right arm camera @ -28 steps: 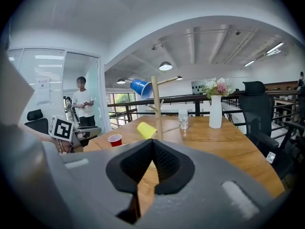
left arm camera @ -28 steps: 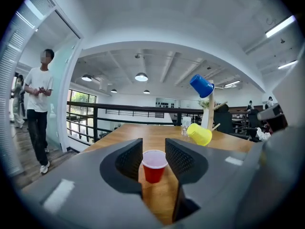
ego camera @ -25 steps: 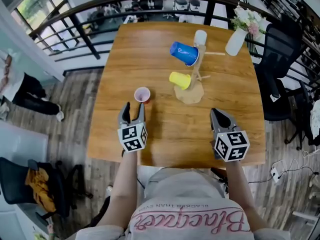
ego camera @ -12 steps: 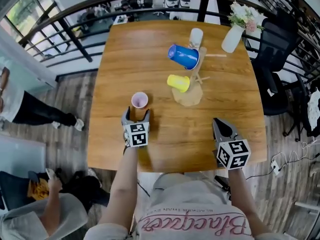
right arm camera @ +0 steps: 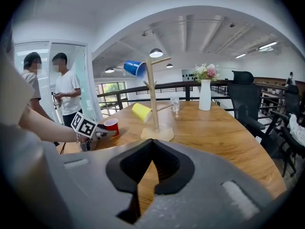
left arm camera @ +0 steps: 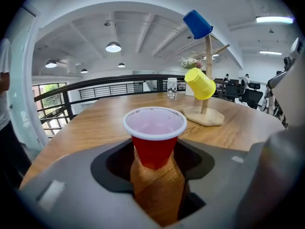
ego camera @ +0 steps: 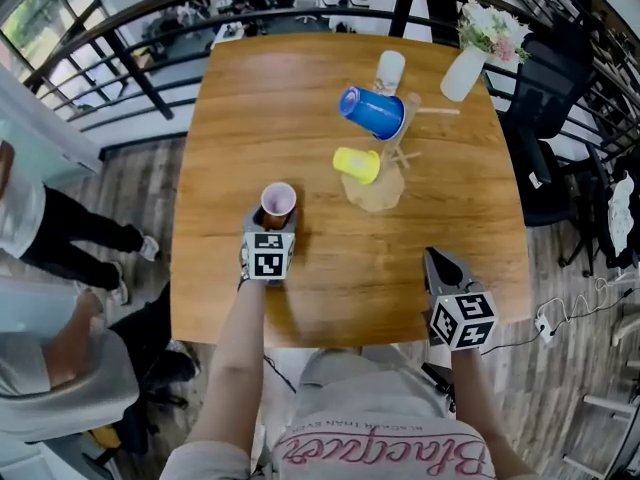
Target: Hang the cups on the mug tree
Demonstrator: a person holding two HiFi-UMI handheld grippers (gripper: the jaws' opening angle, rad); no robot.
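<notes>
1. Your left gripper [ego camera: 272,226] has its jaws spread round the red cup [left arm camera: 155,137]. The cup stands upright on the table [ego camera: 300,98], well apart from the mug tree [ego camera: 395,143], to its left and nearer you. The jaws have just been closing with the cup between them, and I see no squeeze on its wall yet.
2. If you clamp too hard, the thin wall will likely buckle. If you clamp too lightly, the cup may slip out as you lift and tip it.
3. If you nudge forward before gripping, the light cup could slide or topple.
4. The blue cup [ego camera: 372,113] and yellow cup [ego camera: 357,163] hang on the tree's left side, so bringing the red one in there could knock them off.
5. Your right gripper [right arm camera: 151,143] is pressed together and empty, right of the tree and nearer you, so nothing steadies the base.
</notes>
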